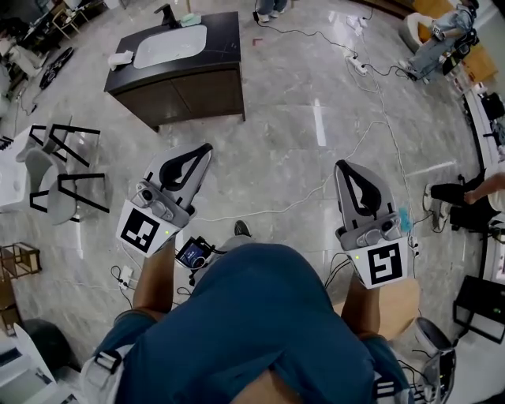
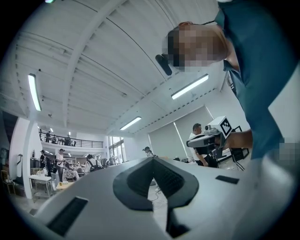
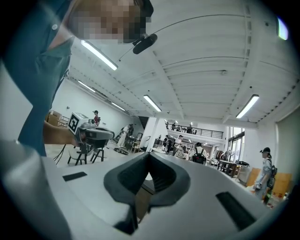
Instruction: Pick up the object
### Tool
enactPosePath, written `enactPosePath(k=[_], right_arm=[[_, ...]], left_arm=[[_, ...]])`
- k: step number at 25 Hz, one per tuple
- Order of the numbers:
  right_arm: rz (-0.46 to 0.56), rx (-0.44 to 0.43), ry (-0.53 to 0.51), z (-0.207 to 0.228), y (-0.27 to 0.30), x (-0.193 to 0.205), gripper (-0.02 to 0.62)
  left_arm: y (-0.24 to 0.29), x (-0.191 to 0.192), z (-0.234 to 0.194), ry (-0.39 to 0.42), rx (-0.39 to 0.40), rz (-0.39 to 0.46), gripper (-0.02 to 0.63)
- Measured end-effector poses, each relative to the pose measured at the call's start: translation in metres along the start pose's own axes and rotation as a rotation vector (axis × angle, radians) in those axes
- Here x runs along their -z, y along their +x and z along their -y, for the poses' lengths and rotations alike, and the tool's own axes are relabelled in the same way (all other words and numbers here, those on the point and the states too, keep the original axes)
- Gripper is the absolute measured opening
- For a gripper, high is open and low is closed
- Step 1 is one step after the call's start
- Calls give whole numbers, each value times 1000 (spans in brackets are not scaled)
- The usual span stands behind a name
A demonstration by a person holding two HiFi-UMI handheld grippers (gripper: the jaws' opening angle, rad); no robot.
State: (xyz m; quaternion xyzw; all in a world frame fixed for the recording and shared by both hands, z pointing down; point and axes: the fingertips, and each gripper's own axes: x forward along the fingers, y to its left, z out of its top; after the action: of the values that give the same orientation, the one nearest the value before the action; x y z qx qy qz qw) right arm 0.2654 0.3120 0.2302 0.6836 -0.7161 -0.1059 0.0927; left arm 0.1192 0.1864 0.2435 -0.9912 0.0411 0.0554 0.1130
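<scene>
In the head view both grippers are held out level over a grey marble floor. My left gripper (image 1: 207, 147) is shut with nothing between its jaws, and its tips meet in the left gripper view (image 2: 152, 159). My right gripper (image 1: 341, 164) is also shut and empty, its tips together in the right gripper view (image 3: 149, 154). Ahead and to the left stands a dark vanity cabinet (image 1: 197, 87) with a white sink (image 1: 170, 45), a black faucet (image 1: 168, 13), a small white item (image 1: 121, 57) and a pale green item (image 1: 189, 20) on top. Neither gripper is near it.
Black-framed chairs (image 1: 67, 170) stand at the left. Cables and a power strip (image 1: 359, 65) run across the floor ahead. A person (image 1: 442, 35) sits at the far right; another person's legs (image 1: 465, 193) reach in from the right. Several people and tables fill the hall behind.
</scene>
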Motion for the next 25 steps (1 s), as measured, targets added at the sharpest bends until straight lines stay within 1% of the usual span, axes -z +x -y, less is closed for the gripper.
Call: enactPosePath(k=[3,6,11,15,19,25], right_arm=[[8,10,-10,5,38,-2,14],[15,3,-8,5,70,-1,14],[2,-35,-6,10,114,6,14],[5,-71,-7,20,138,13,14],[24,-111,4,47,173,26,14],[56,-212,16,96,231,45,14]], left_arm=[[10,9,-35,2,14,3,3],[16,14,-61,-1,13,9,3],[22,25,-99,-4,-11,-3,3],[31,36,-116,-13,-36,-19,3],[55,52,-144,-3,-72,-48,3],[105,70,-181,2,-158,-80,3]])
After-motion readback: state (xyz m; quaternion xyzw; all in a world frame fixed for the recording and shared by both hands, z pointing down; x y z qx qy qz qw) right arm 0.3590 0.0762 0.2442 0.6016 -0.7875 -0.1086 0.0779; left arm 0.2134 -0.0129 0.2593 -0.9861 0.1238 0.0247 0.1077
